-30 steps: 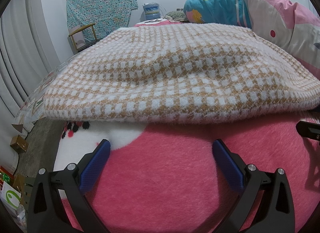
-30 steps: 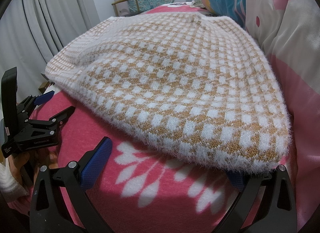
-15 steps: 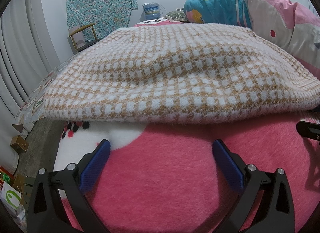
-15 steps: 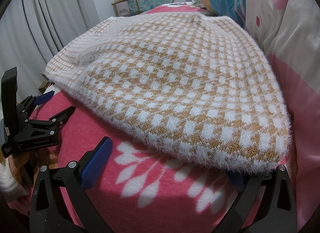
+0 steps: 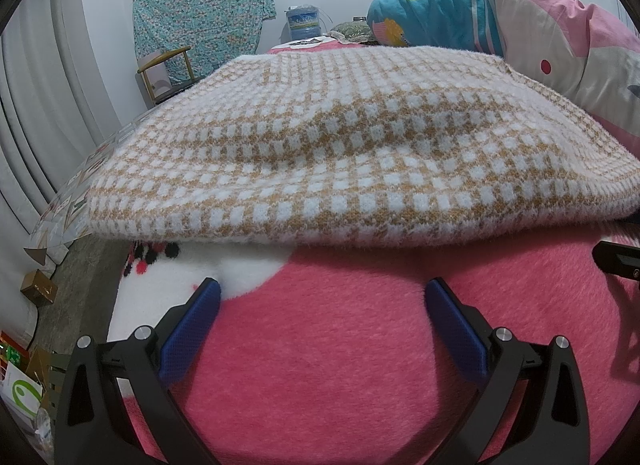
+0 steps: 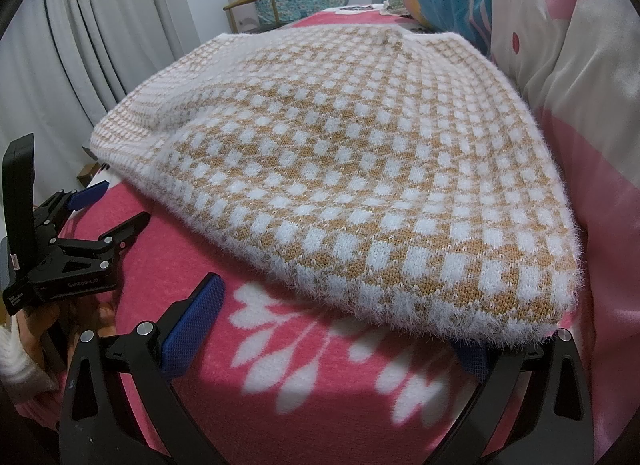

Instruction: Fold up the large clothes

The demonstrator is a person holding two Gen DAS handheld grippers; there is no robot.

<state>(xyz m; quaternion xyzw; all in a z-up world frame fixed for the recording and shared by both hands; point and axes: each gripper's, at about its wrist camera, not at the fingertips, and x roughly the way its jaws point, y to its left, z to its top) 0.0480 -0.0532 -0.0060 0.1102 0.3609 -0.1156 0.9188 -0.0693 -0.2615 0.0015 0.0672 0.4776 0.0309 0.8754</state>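
In the left wrist view, nothing has moved from the pictures a moment before: the left gripper (image 5: 322, 317) is wide apart with nothing in it, low over the pink blanket (image 5: 360, 365). The checked sweater (image 5: 340, 153) lies flat on the bed just ahead, its near edge not touched. Far back stands a blue water jug (image 5: 303, 23); what is inside cannot be told. A small brown box (image 5: 39, 287) sits on the floor, closed. In the right wrist view, all is the same as before too. The right gripper (image 6: 340, 325) is spread apart, and the sweater's (image 6: 340, 169) fuzzy near corner lies over its right finger, but it is not pinched. The left gripper (image 6: 108, 205) waits beside the sweater's edge. So the fold has likely not started, and both grippers seem ready to grab.
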